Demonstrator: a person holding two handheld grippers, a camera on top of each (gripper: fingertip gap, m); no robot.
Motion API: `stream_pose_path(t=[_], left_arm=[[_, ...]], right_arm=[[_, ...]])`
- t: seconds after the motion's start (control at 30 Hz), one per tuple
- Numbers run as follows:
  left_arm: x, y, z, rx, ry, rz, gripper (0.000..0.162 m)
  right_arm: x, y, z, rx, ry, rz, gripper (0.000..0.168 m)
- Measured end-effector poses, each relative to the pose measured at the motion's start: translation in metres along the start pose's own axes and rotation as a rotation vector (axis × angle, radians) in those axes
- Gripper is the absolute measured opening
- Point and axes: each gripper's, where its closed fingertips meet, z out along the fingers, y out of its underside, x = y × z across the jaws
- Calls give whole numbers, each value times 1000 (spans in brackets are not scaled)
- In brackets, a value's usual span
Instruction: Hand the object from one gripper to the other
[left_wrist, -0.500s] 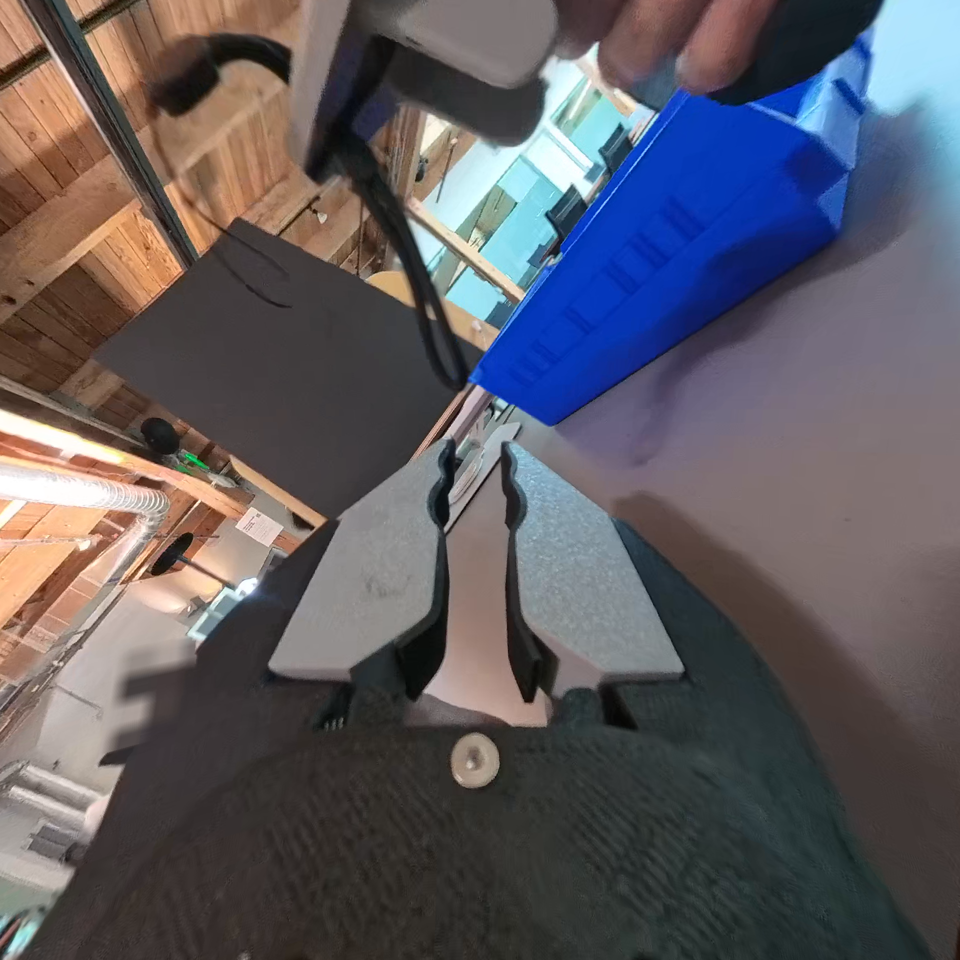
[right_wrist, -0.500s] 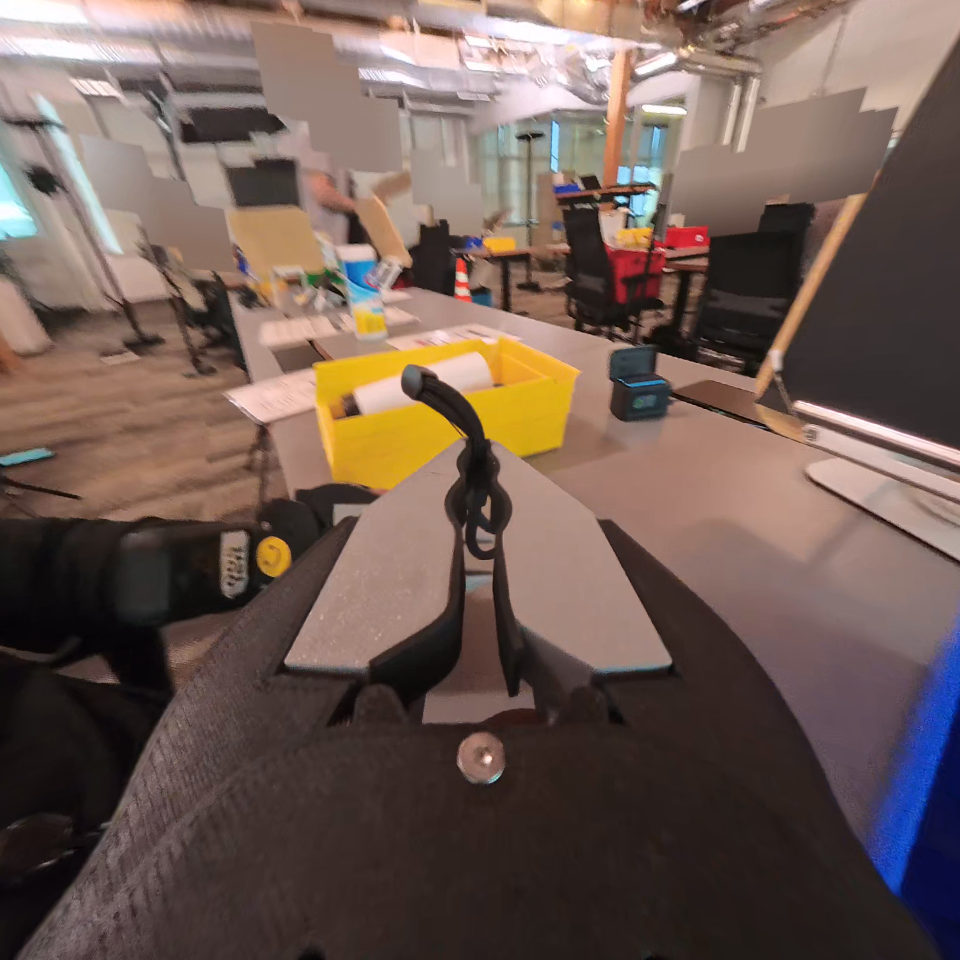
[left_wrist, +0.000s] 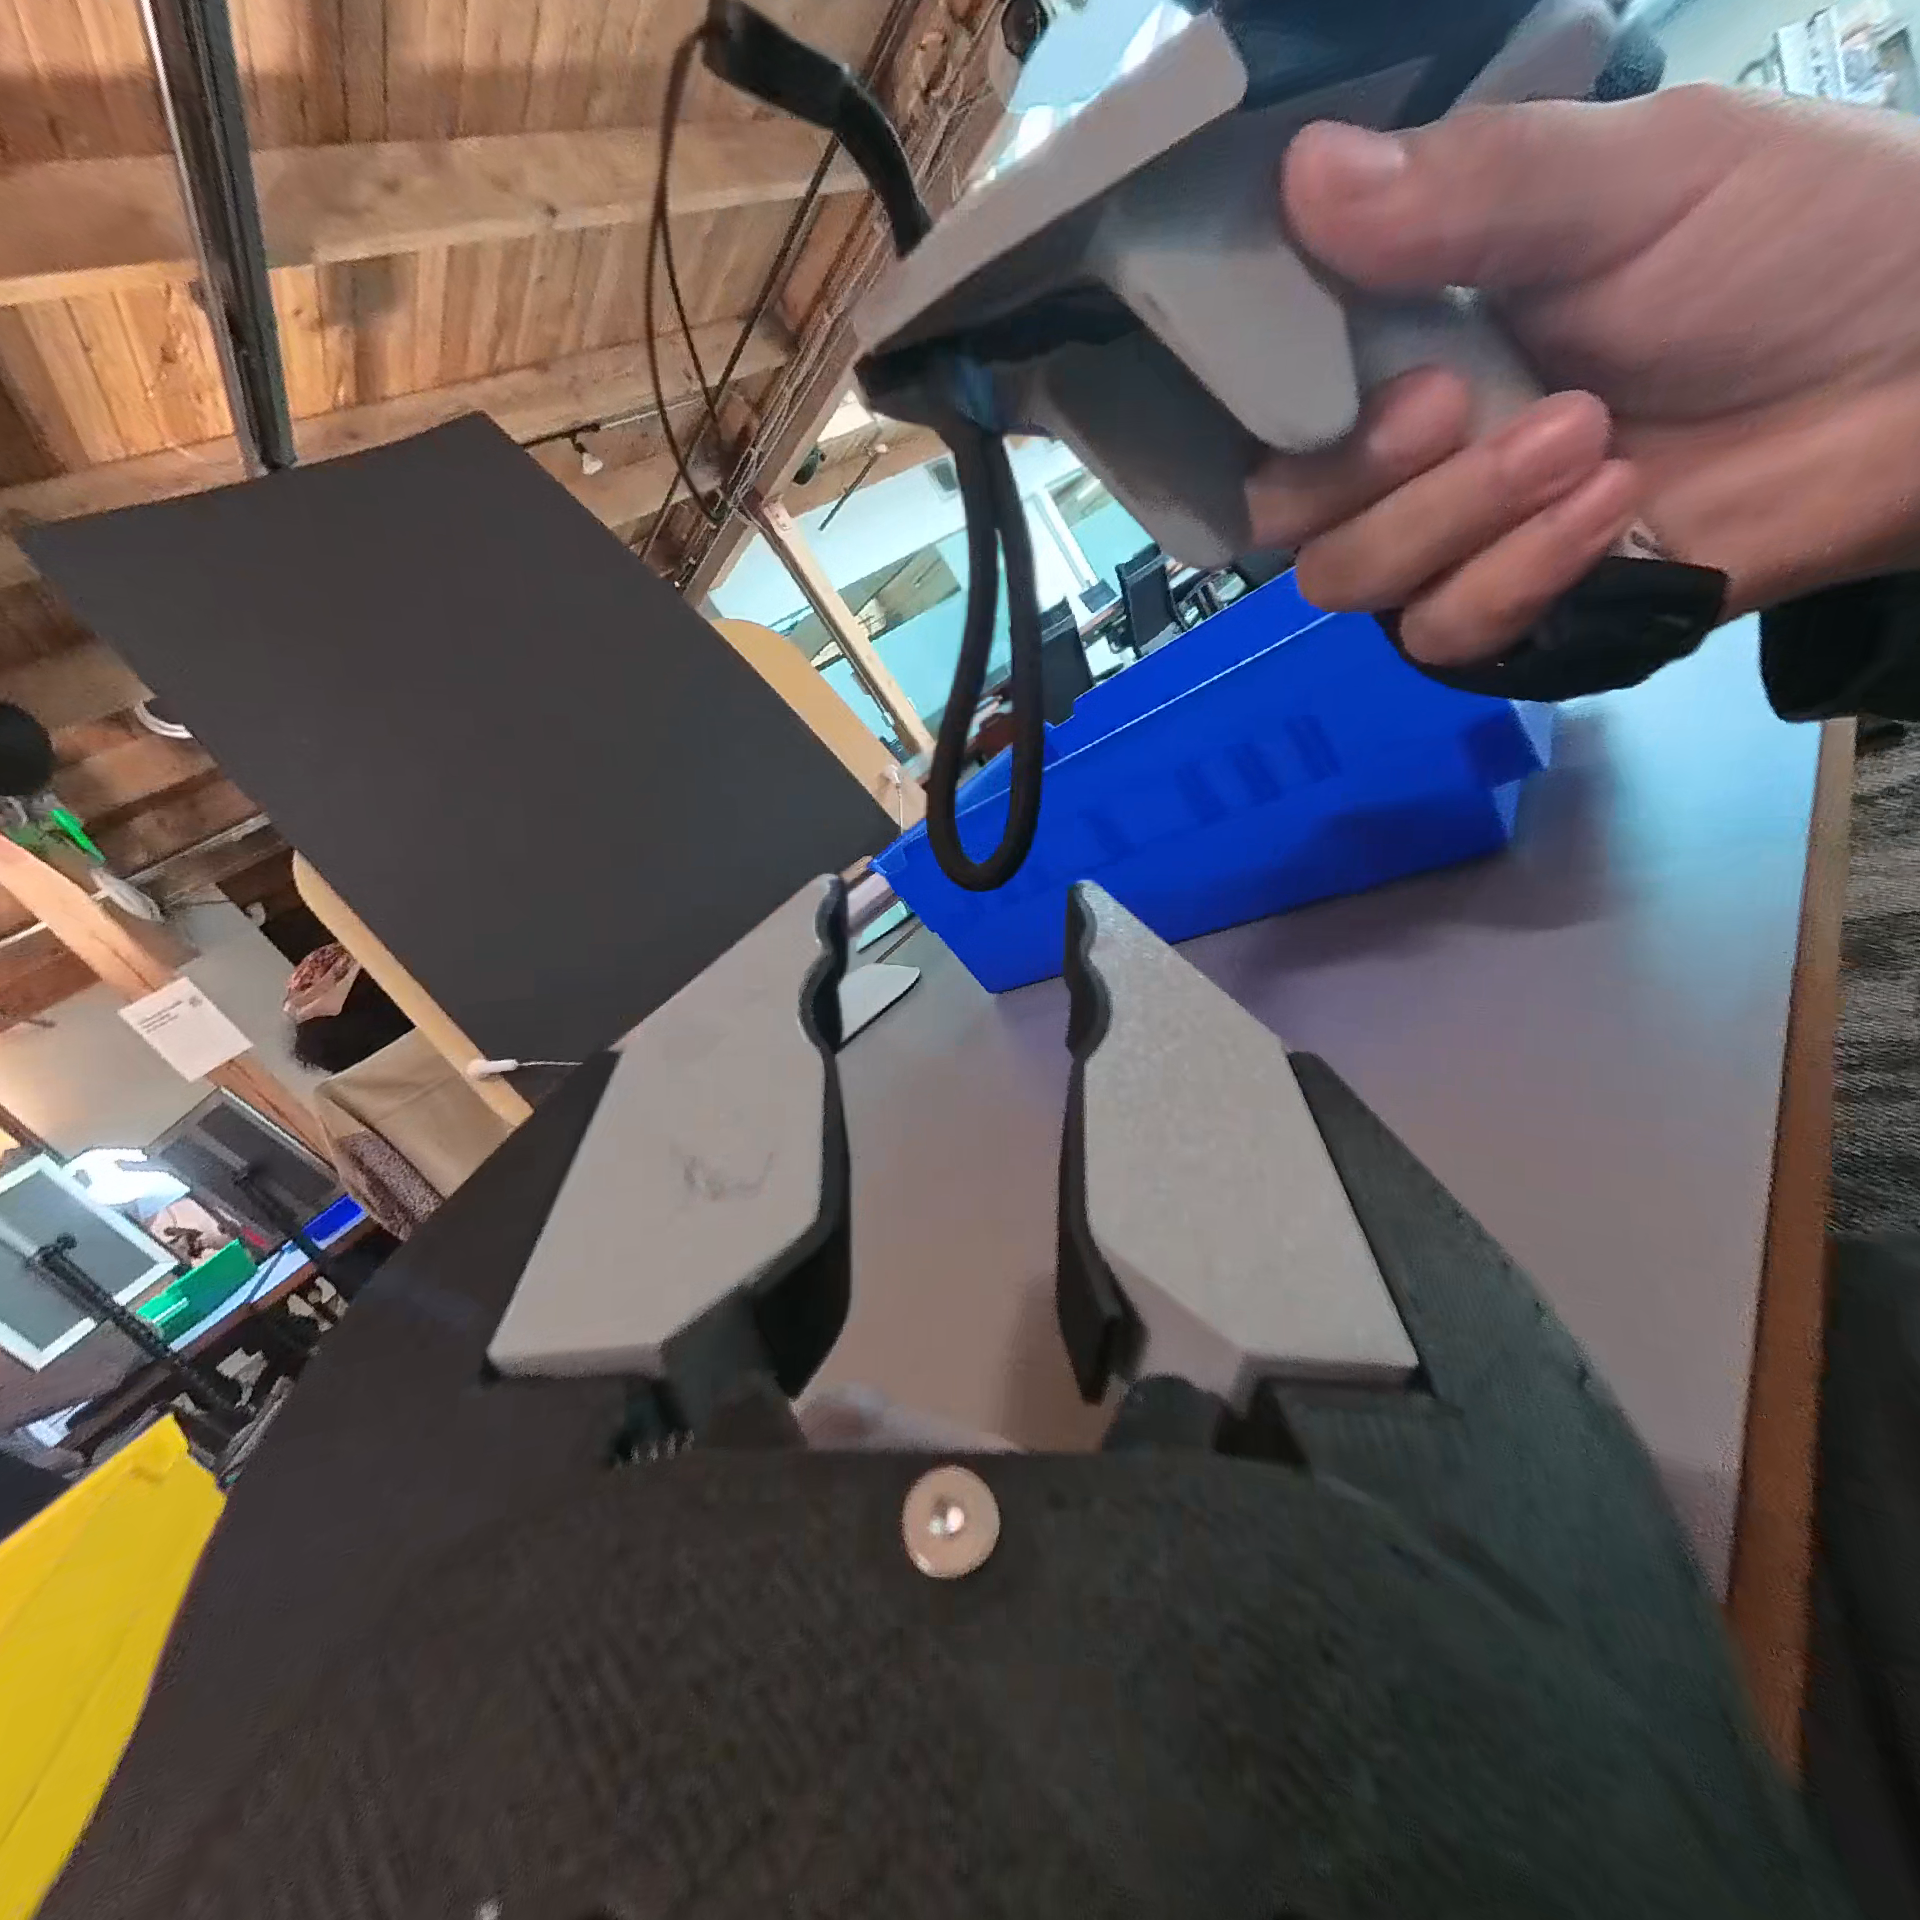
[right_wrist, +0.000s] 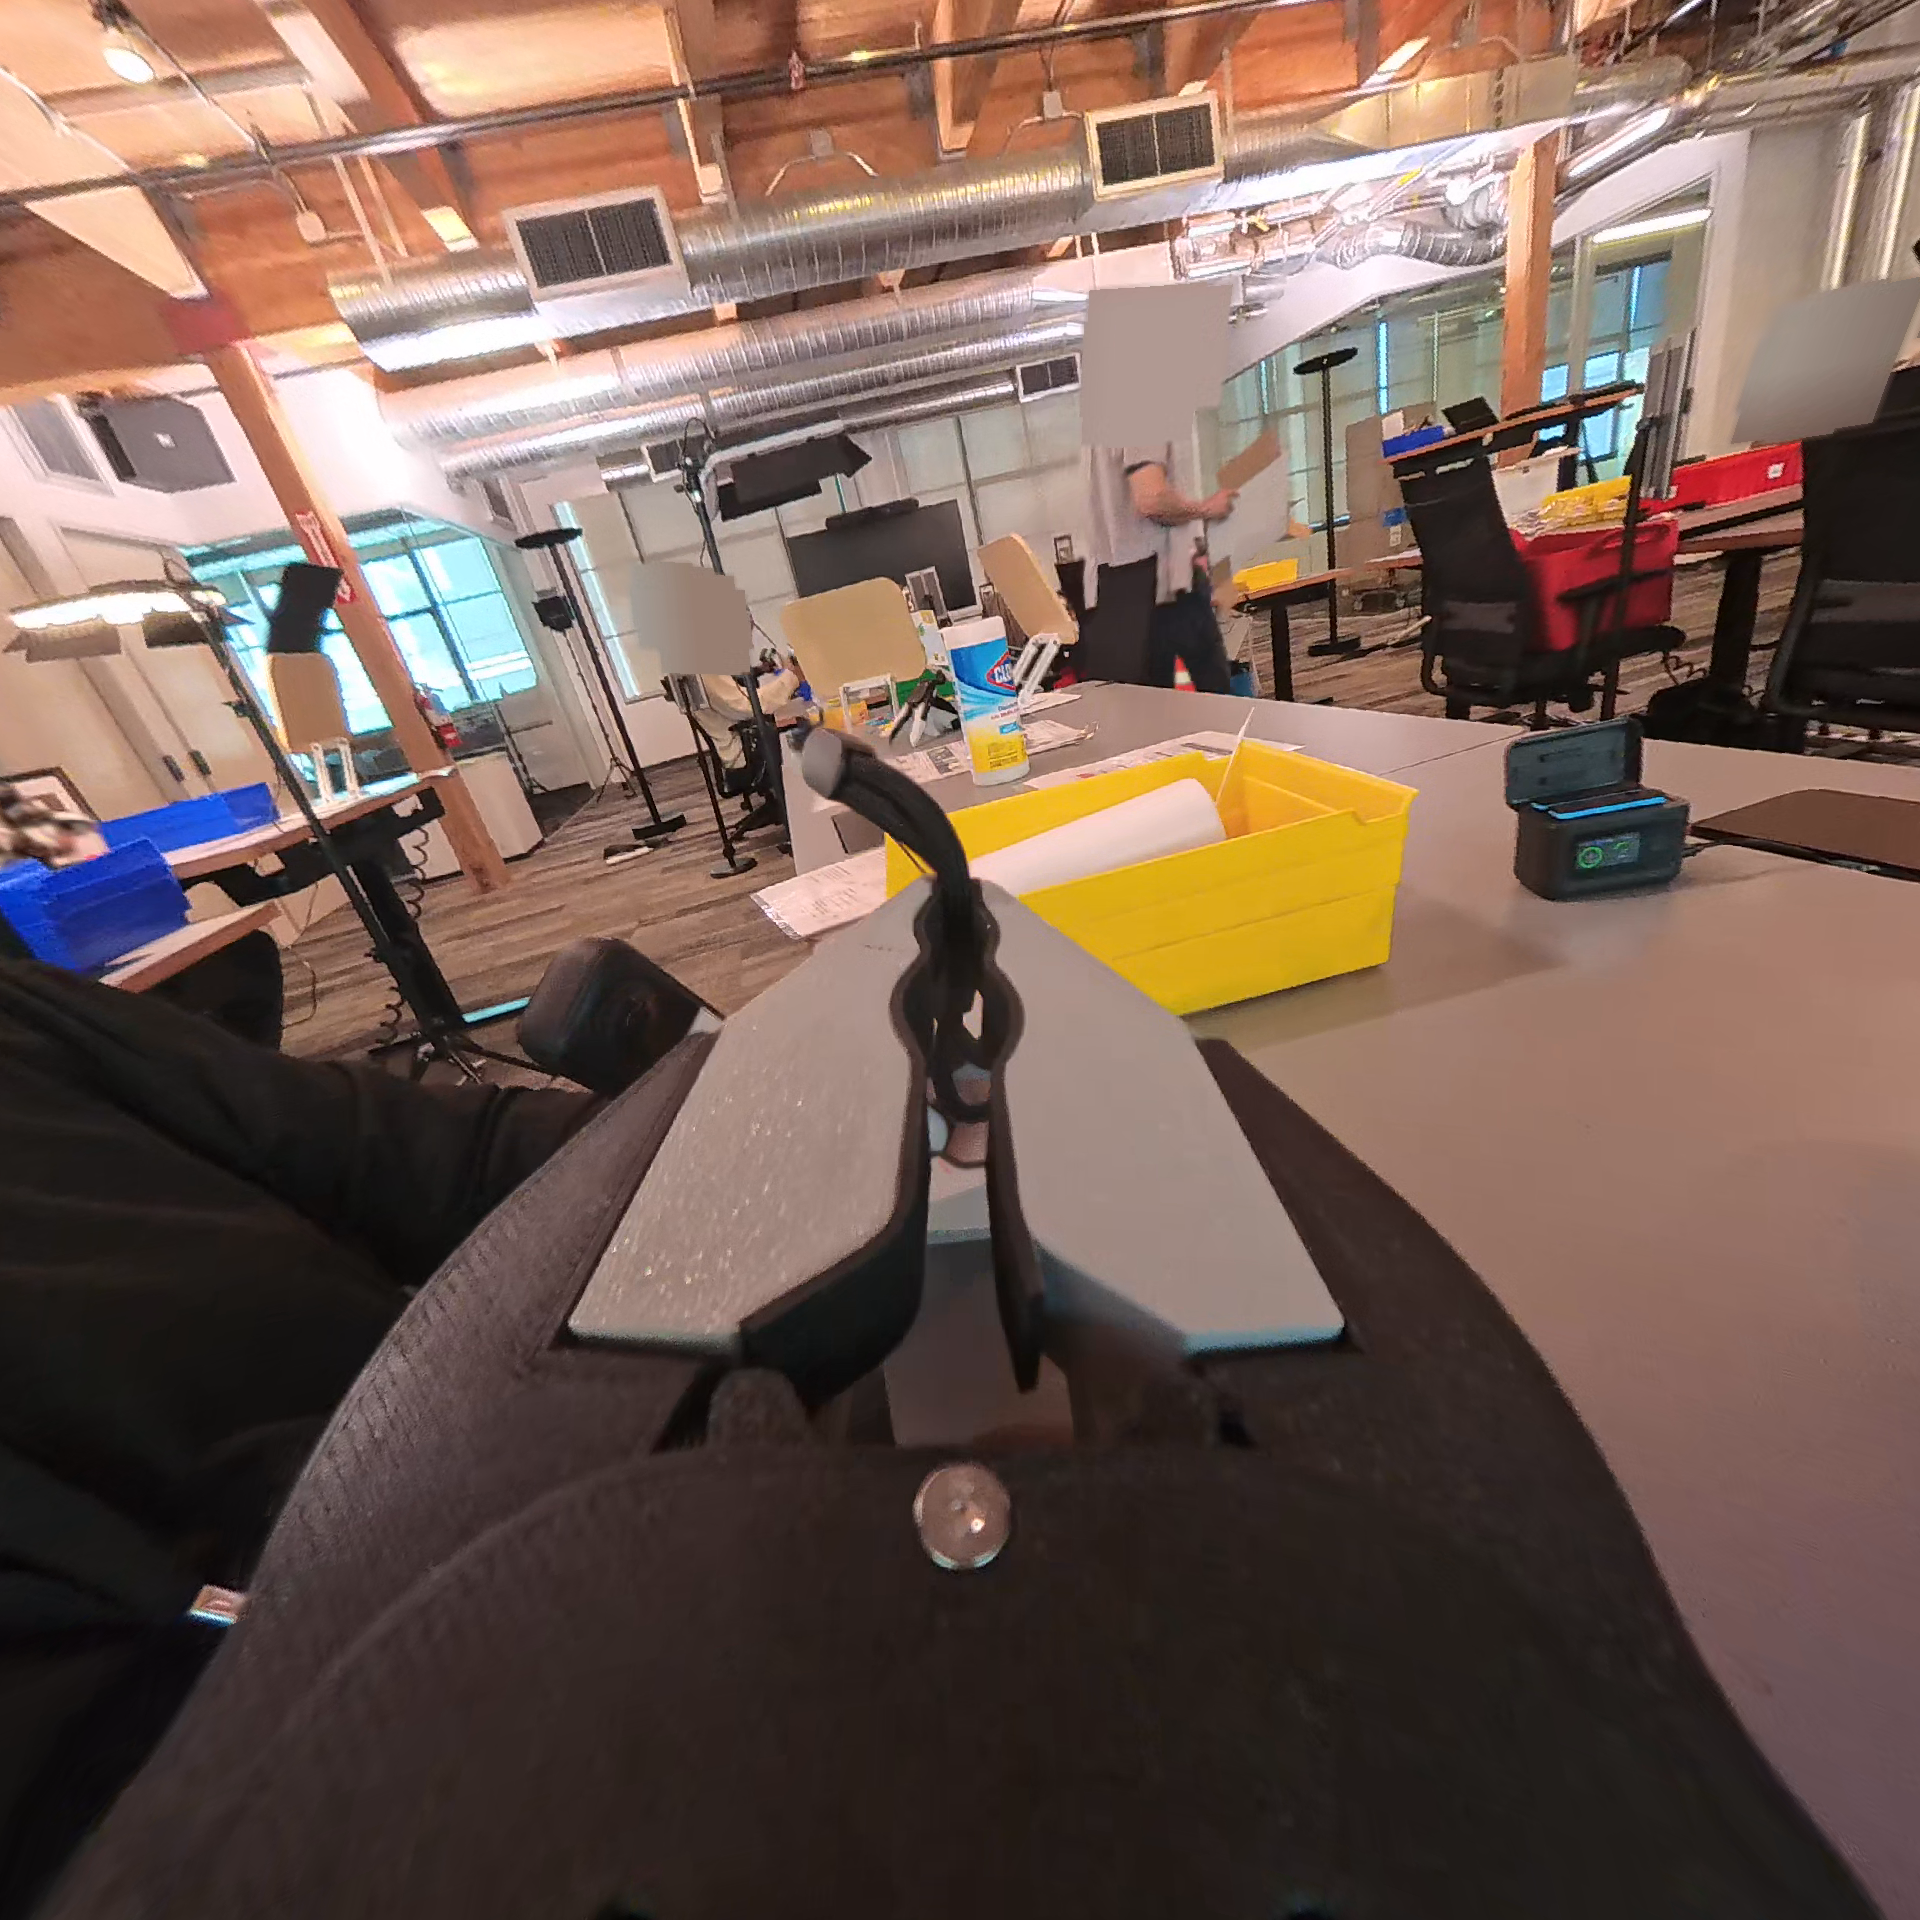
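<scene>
The object is a black cord with a grey-tipped end (right_wrist: 914, 821). My right gripper (right_wrist: 951, 935) is shut on it, and the tipped end sticks up past the fingertips. In the left wrist view a hand (left_wrist: 1662, 364) holds the right gripper (left_wrist: 966, 364) above and ahead of my left one. The cord's loop (left_wrist: 1027, 675) hangs down from it. My left gripper (left_wrist: 956, 906) is open and empty. The bottom of the loop shows just above the gap between its fingertips; whether it reaches between them I cannot tell.
A blue bin (left_wrist: 1299, 810) stands on the grey table (left_wrist: 1455, 1091) beyond the left gripper, with a black panel (left_wrist: 416, 675) to its left. The right wrist view shows a yellow bin (right_wrist: 1247, 904) holding a white roll and a small black case (right_wrist: 1590, 821). There is about 8 cm between the tips of the two grippers.
My left gripper has opened from nearly shut. The right gripper with the hanging cord now sits nearer, with the loop just above the left fingertips. The right gripper stays shut on the cord.
</scene>
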Motion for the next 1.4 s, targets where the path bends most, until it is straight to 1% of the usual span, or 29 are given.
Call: stream_pose_path(t=[0.13, 0.23, 0.27, 0.3, 0.33, 0.37, 0.43, 0.5, 0.6, 0.67, 0.77, 0.9, 0.97, 1.07, 1.13, 1.2, 1.27, 1.33, 1.37, 1.4], left_arm=[[5, -2, -1, 18, 20, 22, 41], [11, -2, -1, 19, 31, 68, 34], [12, -2, 0, 19, 33, 77, 30], [13, -2, -1, 19, 36, 79, 21], [13, -2, -1, 18, 41, 78, 7], [13, 0, -1, 8, 50, 75, 1], [9, 6, 1, -36, 50, 64, 0], [0, 11, 2, -62, 20, 39, 0], [-10, 15, 3, -86, -19, 13, 0], [-14, 18, 3, -103, -42, 18, 0], [-20, 22, 4, -123, -74, 15, 0], [-25, 24, 3, -135, -91, 3, 0], [-24, 24, 3, -132, -89, 9, 0], [-20, 23, 4, -125, -76, 25, 0], [-16, 20, 4, -110, -61, 28, 0], [-14, 18, 4, -100, -50, 32, 0], [-11, 17, 4, -93, -38, 34, 0], [-9, 16, 4, -90, -29, 42, 0], [-9, 17, 4, -91, -29, 45, 0], [-9, 17, 4, -93, -31, 49, 0]], right_arm=[[7, 7, 1, -50, 48, -50, 0], [10, 20, 7, -95, 66, -64, 0], [8, 24, 10, -106, 54, -56, 0], [7, 28, 13, -118, 43, -50, 0], [7, 33, 16, -134, 40, -50, 0], [7, 37, 17, -149, 44, -55, 0], [12, 40, 16, -170, 65, -68, 0], [26, 43, 10, -208, 121, -78, 0], [62, 53, -8, -334, 312, -134, 14], [76, 58, -19, -406, 392, -160, 27], [80, 63, -27, -493, 436, -213, 33], [86, 56, -38, -565, 553, -351, 39], [83, 52, -39, -568, 570, -386, 40], [65, 54, -24, -541, 486, -407, 44], [54, 68, -11, -568, 411, -434, 44], [55, 84, -5, -631, 404, -478, 42], [57, 93, 1, -646, 411, -520, 32], [52, 96, 8, -622, 378, -530, 23], [52, 98, 10, -620, 371, -538, 13], [54, 98, 9, -624, 380, -553, 9]])
